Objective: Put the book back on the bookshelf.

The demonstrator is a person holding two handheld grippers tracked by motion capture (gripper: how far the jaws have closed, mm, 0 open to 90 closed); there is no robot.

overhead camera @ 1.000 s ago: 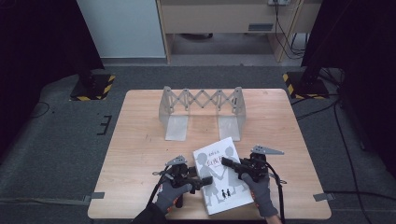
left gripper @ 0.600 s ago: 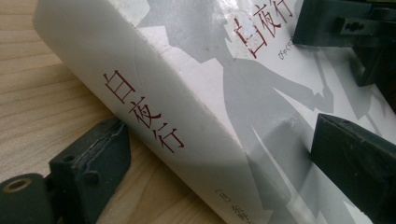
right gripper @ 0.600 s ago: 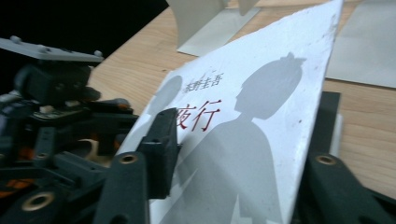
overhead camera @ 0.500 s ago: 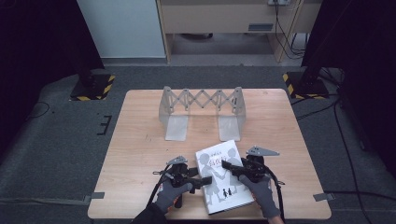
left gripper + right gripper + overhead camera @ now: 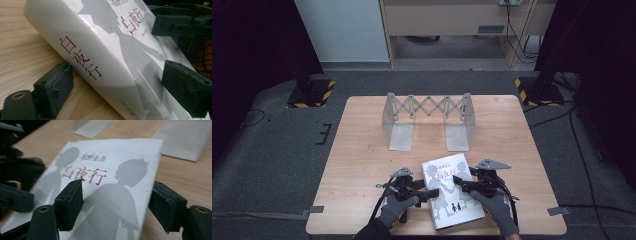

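A white book (image 5: 453,190) lies near the front edge of a pale wooden table (image 5: 362,165), between two handheld grippers. The left gripper (image 5: 424,192) straddles the book's spine: in the left gripper view one pad (image 5: 53,87) sits on the table side of the spine and the other (image 5: 185,87) over the cover; its jaws have just been closing, but whether the pads now press on the book cannot be told. The right gripper (image 5: 460,184) reaches in from the book's other edge; in the right gripper view one pad (image 5: 70,203) hangs above the cover and the other (image 5: 166,205) stands off the edge, with a gap on each side. Its jaws have just been opening and it holds nothing.

Gloved hands come in from the bottom of the high view. Toward the back of the table stands a grey folding rack (image 5: 427,112) with a scissor lattice between two upright plates. The table rests on dark grey carpet (image 5: 277,165). Behind it are a light panel (image 5: 342,30), a wooden cabinet (image 5: 447,20) with cables, and stand feet taped yellow and black (image 5: 309,95).
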